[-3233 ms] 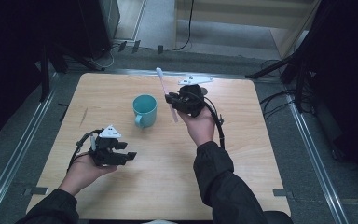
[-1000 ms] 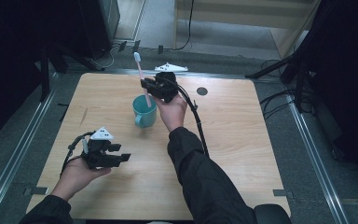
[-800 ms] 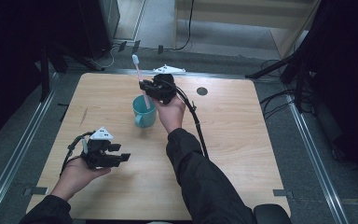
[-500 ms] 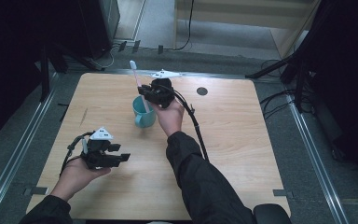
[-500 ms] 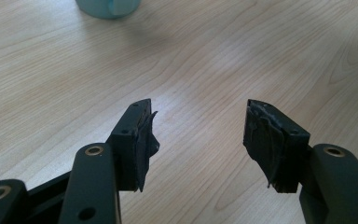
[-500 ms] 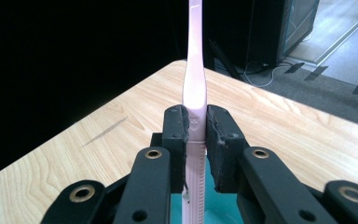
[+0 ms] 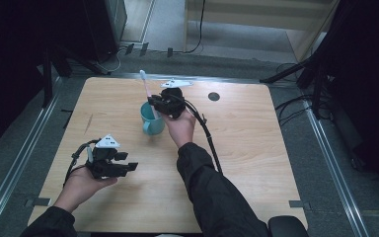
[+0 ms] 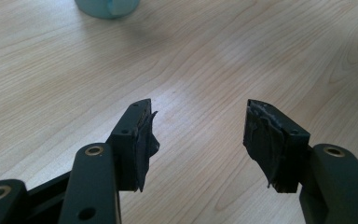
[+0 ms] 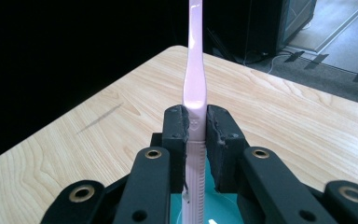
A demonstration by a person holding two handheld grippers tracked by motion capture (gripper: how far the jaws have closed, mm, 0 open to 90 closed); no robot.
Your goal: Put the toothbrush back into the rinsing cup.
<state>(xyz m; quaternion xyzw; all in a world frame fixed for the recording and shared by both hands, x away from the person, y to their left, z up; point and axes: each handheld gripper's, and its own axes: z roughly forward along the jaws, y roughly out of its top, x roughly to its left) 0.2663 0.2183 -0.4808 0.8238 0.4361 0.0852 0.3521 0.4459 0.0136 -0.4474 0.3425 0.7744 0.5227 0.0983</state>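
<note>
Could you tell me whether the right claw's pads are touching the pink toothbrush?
Touching. In the right gripper view, the right claw has both pads pressed against the pink toothbrush handle, no gap either side, above the teal cup.

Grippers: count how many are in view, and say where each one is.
2. The left gripper hangs open over the table's near left part; the right gripper clamps a pink toothbrush above the teal cup.

The right tool (image 7: 154,102) has lowered the toothbrush (image 7: 146,91) seemingly into the cup (image 7: 151,123).
</note>
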